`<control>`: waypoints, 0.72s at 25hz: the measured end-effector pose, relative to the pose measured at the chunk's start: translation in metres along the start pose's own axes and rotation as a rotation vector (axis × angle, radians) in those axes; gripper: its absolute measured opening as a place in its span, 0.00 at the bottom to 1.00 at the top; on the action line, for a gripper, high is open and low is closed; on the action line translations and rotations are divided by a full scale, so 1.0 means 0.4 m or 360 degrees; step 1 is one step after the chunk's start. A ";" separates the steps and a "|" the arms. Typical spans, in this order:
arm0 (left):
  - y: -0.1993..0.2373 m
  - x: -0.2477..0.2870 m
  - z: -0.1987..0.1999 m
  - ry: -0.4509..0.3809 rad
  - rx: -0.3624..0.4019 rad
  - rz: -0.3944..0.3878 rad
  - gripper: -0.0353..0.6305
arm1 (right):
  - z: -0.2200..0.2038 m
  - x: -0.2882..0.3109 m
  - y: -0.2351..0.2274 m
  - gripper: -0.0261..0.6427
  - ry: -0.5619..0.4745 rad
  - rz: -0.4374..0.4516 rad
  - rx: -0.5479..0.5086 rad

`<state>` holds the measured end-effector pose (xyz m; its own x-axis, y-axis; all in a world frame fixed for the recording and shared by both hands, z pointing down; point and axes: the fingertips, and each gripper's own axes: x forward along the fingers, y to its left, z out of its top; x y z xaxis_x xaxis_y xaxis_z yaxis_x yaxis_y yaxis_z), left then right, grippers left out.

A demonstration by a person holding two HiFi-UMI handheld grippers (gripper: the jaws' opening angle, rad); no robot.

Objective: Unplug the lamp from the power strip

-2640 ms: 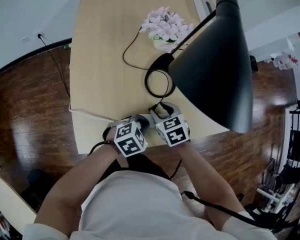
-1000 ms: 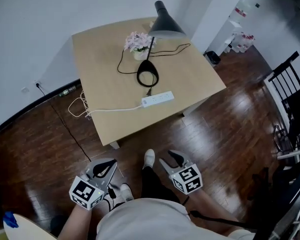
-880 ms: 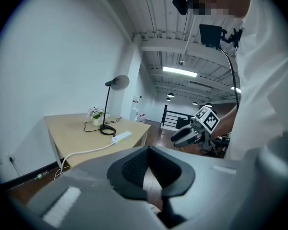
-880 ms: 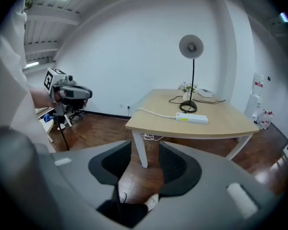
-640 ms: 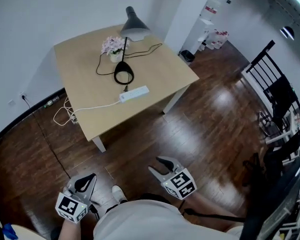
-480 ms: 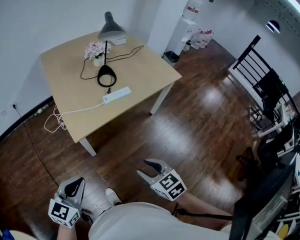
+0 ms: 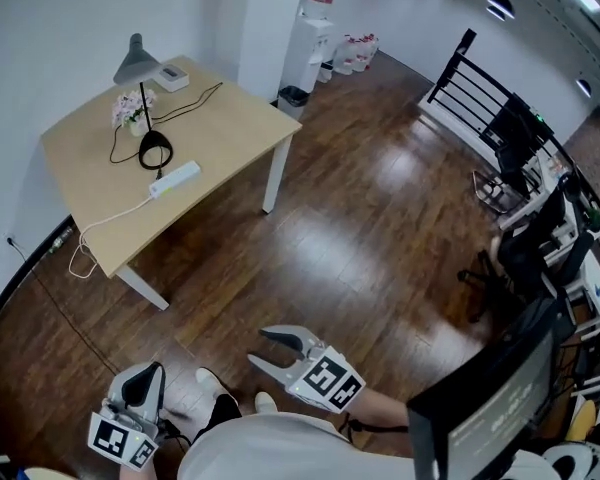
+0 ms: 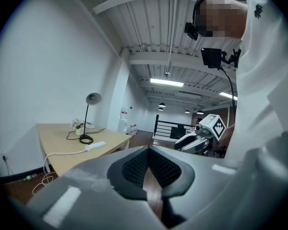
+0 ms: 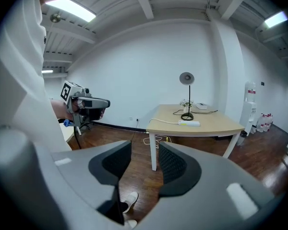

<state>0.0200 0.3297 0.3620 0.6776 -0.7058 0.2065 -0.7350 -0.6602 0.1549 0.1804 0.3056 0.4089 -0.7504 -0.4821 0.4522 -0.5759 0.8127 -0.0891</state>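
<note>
So, left tongs (image 7: 147, 377) closed, empty, right tongs (image 7: 259, 347) open, both well apart from the bench (image 7: 235, 118); power strip (image 7: 175, 178) near its front edge beside the lamp (image 7: 136, 65).

Light wooden table (image 7: 220, 128) against a white wall holds pink flowers (image 7: 130, 111); dark wood floor (image 7: 360, 218), black railing (image 7: 460, 78), possibly a water cooler (image 7: 310, 33).

We see a square pale wooden table (image 7: 230, 118) with a smooth matt top, a dark brown plank floor (image 7: 360, 228) polished to a glossy, reflective sheen, a long white power strip (image 7: 175, 178) of smooth plastic, and matt grey plastic fingers (image 9: 201, 188) faced with black ribbed pads (image 9: 175, 166).
</note>
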 end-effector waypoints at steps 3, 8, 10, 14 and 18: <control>-0.079 -0.008 0.002 0.0016 0.0072 -0.0019 0.06 | -0.002 -0.049 0.029 0.31 -0.0049 0.0019 -0.0010; -0.158 -0.014 -0.011 -0.0042 0.0019 0.0009 0.06 | -0.022 -0.109 0.051 0.31 -0.0073 0.0026 -0.0049; -0.176 -0.014 -0.024 -0.0026 0.0028 0.0000 0.06 | -0.030 -0.125 0.055 0.31 -0.0089 0.0024 -0.0042; -0.207 -0.025 -0.035 0.0016 0.0085 -0.0016 0.06 | -0.036 -0.157 0.071 0.31 -0.0106 0.0035 -0.0046; -0.219 -0.028 -0.037 0.0017 0.0089 -0.0004 0.06 | -0.034 -0.172 0.077 0.31 -0.0119 0.0043 -0.0056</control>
<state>0.0763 0.3993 0.3606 0.6788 -0.7016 0.2168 -0.7304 -0.6754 0.1014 0.2187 0.3684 0.3869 -0.7884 -0.4817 0.3826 -0.5442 0.8361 -0.0687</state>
